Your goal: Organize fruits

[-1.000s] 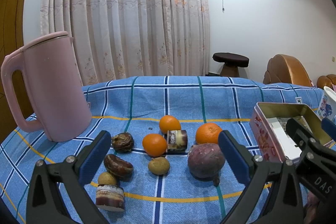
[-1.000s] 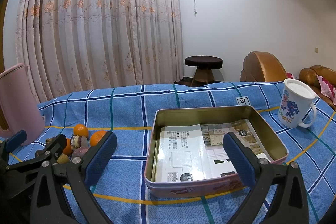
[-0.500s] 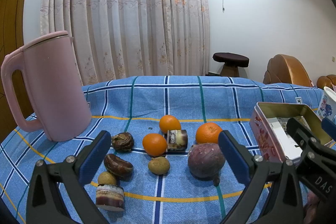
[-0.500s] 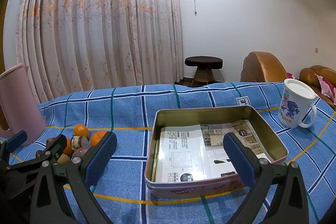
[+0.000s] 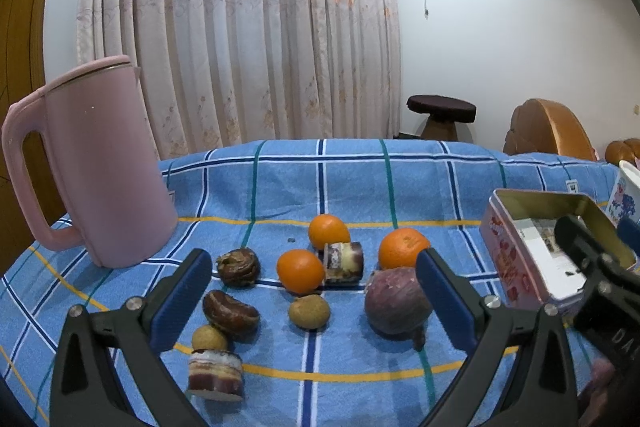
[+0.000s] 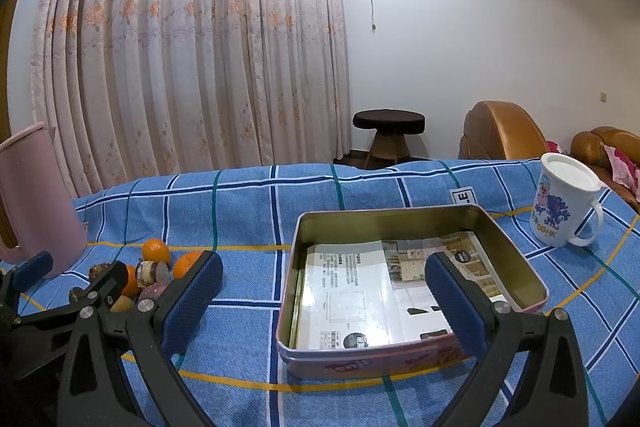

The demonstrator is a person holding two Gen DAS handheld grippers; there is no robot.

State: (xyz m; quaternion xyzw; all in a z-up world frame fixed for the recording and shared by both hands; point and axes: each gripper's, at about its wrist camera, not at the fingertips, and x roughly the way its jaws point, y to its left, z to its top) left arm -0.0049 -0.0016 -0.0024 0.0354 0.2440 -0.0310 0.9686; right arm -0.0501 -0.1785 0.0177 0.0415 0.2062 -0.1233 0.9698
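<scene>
Gaping wide, left gripper (image 5: 310, 301) and right gripper (image 6: 324, 297) hold nothing

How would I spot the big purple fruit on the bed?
Start at the pink kettle on the blue checked cloth; the fruits lie to its right. The purple fruit sits just below the rightmost orange, largest and darkest, nearest the tin.

The left hand-held gripper (image 5: 312, 291) is wide open. Its two blue pads (image 5: 182, 301) are far apart and hold nothing. It hangs low and points forward. The right hand-held gripper (image 6: 324, 301) is wide open too, and its blue pads (image 6: 456, 301) hold nothing. It sits just to the right of the left one, at about the same height.
</scene>
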